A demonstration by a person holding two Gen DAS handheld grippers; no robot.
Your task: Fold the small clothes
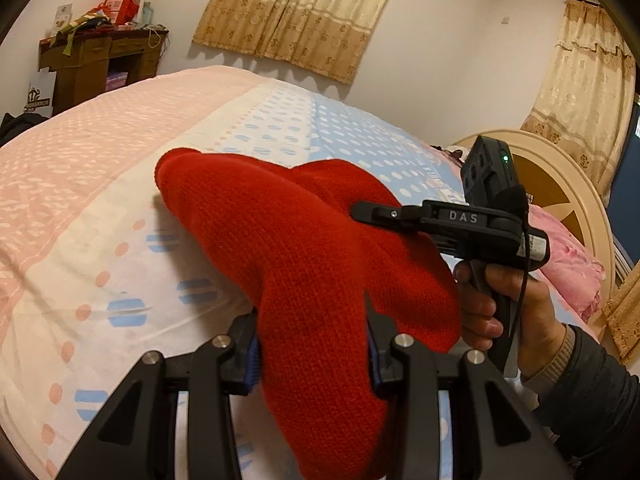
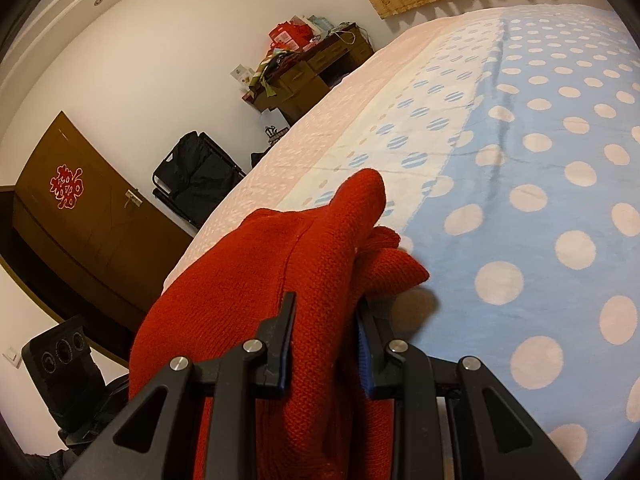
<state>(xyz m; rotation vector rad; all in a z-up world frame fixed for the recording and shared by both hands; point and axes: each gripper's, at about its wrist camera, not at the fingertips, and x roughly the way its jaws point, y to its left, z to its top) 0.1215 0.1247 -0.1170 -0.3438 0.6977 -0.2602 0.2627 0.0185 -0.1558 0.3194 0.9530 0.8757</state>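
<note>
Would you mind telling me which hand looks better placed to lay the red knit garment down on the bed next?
Probably the right gripper: its bunched end of the red garment already hangs near the bedspread, casting a close shadow.

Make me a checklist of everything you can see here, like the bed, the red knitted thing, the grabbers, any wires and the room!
Surface: bed, cover pink, white and blue with dots.
Job's things: red knitted garment, bunched, lifted between both grippers, far end near the cover.
Clutter: nothing seen on the bed cover in view; pink bedding near the headboard.
Grippers: left gripper shut on the garment; right gripper shut on it too, held by a hand.
Cables: black cable hangs by the right handle.
Surroundings: wooden desk piled with things, curtains, brown door, black bag.
</note>
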